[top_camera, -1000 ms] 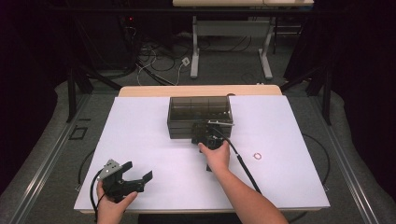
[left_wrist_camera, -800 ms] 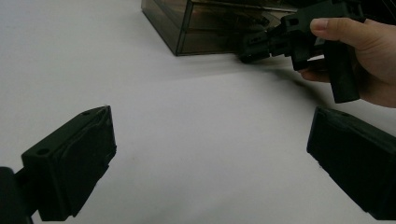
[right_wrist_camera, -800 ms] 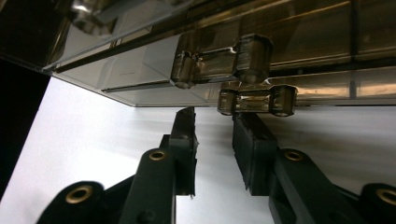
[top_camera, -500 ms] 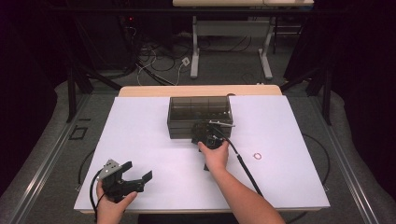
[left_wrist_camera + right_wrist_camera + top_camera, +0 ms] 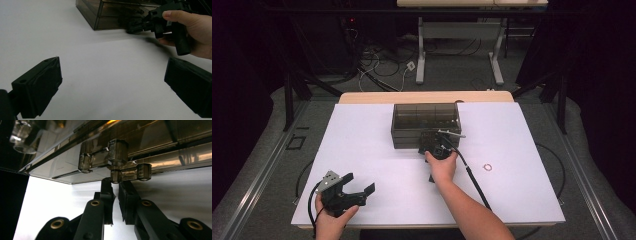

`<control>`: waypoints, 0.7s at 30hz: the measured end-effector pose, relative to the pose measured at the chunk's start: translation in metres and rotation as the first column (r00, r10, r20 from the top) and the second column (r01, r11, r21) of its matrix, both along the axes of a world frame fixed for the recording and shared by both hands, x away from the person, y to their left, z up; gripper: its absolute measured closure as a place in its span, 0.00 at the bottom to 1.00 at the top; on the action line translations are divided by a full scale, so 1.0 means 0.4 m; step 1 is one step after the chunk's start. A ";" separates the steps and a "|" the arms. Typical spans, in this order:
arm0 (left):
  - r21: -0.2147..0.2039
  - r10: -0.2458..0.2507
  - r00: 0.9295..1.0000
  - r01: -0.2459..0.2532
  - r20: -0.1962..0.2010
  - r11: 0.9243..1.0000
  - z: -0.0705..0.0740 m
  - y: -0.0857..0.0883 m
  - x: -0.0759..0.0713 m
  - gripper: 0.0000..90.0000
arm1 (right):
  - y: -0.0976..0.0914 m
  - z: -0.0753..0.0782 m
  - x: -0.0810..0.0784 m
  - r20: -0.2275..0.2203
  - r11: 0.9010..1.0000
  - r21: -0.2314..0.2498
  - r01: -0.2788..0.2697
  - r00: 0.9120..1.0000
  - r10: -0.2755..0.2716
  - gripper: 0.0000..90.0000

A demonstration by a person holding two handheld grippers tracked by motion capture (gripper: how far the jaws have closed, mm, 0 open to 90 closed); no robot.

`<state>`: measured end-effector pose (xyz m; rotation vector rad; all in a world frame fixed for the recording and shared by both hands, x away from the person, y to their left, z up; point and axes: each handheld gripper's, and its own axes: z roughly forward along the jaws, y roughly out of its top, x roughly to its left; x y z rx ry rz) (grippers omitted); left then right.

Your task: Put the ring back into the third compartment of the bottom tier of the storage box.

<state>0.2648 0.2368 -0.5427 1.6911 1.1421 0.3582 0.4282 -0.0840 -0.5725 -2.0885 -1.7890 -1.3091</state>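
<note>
We work latch [image 5: 116, 161] on front of smoky plastic box [image 5: 426, 125], which sits mid-table toward far edge.

Right gripper [image 5: 115, 195] at box front, jaws just closing, nearly together, tips under latch tab; whether pads bite it, we cannot tell.

Next move, we judge: firm pinch, then pull or lift tab to free lid.

Left gripper [image 5: 112, 85] rests near table's near edge, jaws wide, holding nothing.

Small ring [image 5: 487, 167] lies right of our hand, well apart. Nothing blocks latch; cable [image 5: 472, 175] trails back.
</note>
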 end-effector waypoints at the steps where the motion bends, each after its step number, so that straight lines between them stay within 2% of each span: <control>1: 0.000 0.000 1.000 0.000 0.000 1.000 0.000 0.000 0.000 0.01 | 0.000 0.001 -0.001 -0.001 1.000 0.004 -0.001 1.000 0.001 0.92; 5: 0.001 0.000 1.000 0.000 -0.001 1.000 0.000 0.000 0.000 0.01 | -0.001 -0.002 0.000 0.010 1.000 0.008 -0.005 1.000 0.005 0.92; 10: 0.001 -0.001 1.000 0.001 0.000 1.000 0.000 -0.001 0.000 0.01 | 0.000 0.001 0.000 0.000 1.000 0.003 0.000 1.000 0.000 0.92; 11: 0.001 -0.001 1.000 0.001 -0.001 1.000 0.000 -0.001 0.000 0.01 | -0.001 -0.002 0.001 0.014 1.000 0.009 -0.001 1.000 0.001 0.92; 14: 0.001 -0.002 1.000 0.002 0.000 1.000 -0.001 -0.001 0.000 0.01 | -0.001 0.000 0.000 -0.003 1.000 0.011 -0.007 1.000 0.007 0.93; 21: 0.002 0.000 1.000 0.000 -0.002 1.000 -0.001 0.000 0.000 0.01 | -0.002 -0.001 -0.002 0.005 1.000 0.020 -0.003 1.000 0.003 0.93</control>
